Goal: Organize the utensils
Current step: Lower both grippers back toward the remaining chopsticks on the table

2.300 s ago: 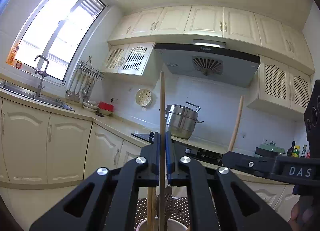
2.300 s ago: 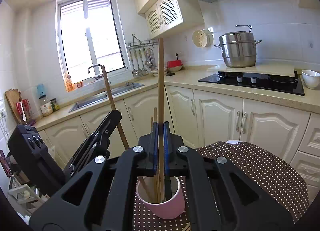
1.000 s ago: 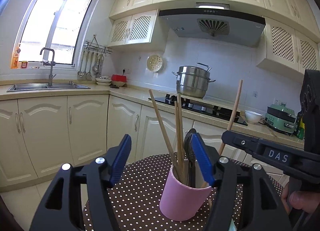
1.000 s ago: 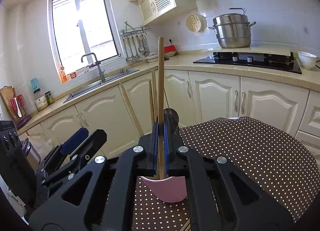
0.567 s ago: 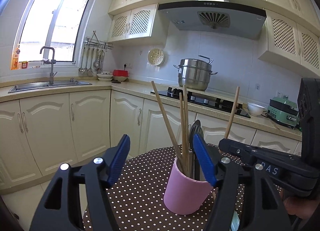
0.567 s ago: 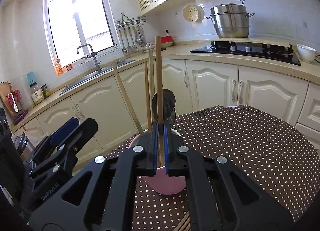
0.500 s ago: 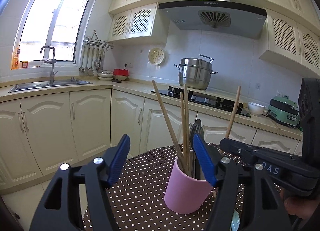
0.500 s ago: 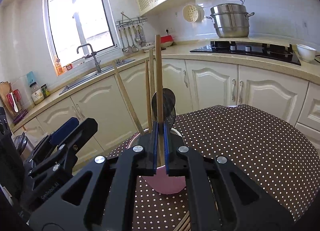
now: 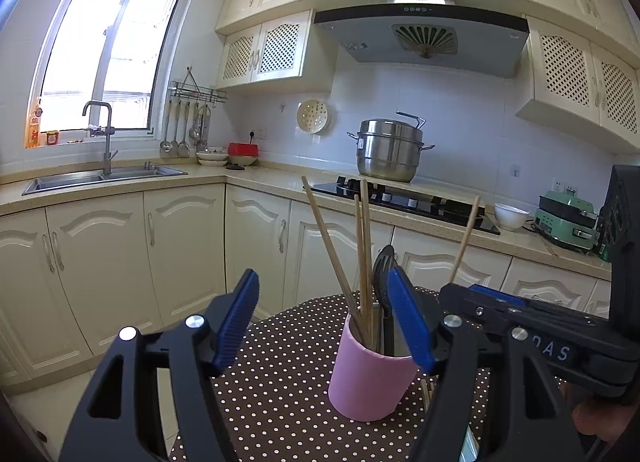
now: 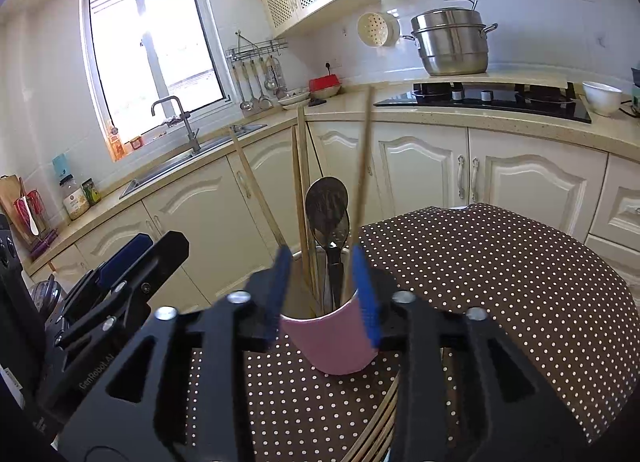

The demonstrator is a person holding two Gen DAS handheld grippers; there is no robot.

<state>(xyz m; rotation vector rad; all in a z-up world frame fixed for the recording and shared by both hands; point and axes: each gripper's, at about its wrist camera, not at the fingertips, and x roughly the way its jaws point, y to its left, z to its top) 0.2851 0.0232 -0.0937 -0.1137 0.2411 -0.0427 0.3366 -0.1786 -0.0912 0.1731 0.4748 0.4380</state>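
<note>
**A chopstick drops into the pink cup**

The step in hand looks like letting go. The right gripper (image 10: 323, 282) is just over the pink cup (image 10: 332, 338), and its jaws are opening. A long wooden chopstick (image 10: 365, 166) stands between the blue pads but they do not press on it now. It leans to the right side of the cup, with its low end inside the cup.

The cup stands on the brown table cloth with white dots (image 10: 500, 282). Inside the cup there are more wooden chopsticks (image 10: 301, 182), one more leaning far to the left, and a dark spoon (image 10: 327, 202) in the middle.

The left gripper (image 9: 326, 322) is near the cup, a bit to the left of it. Its jaws are wide apart and hold nothing. One blue pad sits just in front of the cup's right side in the left view.

More wooden sticks (image 10: 376, 430) lie flat on the cloth, just in front of the cup and under the right gripper. I think they are the ones left to tidy.

So the next move calls for this: pull the right gripper back from the cup without bumping the tall sticks, go down to the sticks on the cloth, and pinch one. The cup looks light, so a bump could tip it.
</note>
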